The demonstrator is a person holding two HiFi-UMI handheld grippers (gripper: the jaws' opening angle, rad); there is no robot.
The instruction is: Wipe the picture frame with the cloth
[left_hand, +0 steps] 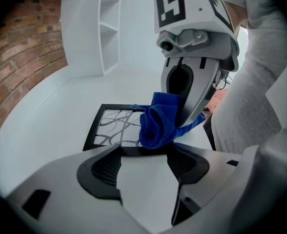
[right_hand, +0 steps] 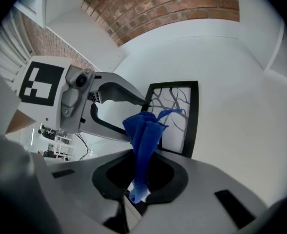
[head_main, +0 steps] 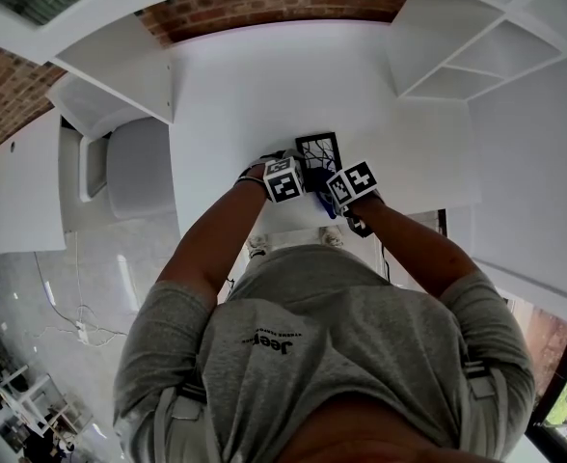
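The frame [head_main: 318, 149] lies flat on the white table [head_main: 264, 85], right in front of the person. It has a black edge and a picture of wavy black lines. The right gripper [right_hand: 139, 177] has its jaws pressed together on the blue cloth [right_hand: 144, 130]. The cloth sticks out in a bunch past the jaws. In the left gripper view the bunch hangs over the near right part of the frame. I cannot tell if it touches the frame yet. The left gripper [left_hand: 146, 152] has its jaws spread wide with nothing between them. Its tips sit just beside the near edge of the frame. The cloth looks soft, light and floppy, so it will fold and squash when it is pushed. A pinch at one end, like now, leaves a fat bunch to rub with. The frame looks thin and light, and the table looks smooth, so the frame could slide when it is wiped. The front may be glass, so a hard push could crack it. The best place to hold it looks like the black edge, and the left gripper is close to that.
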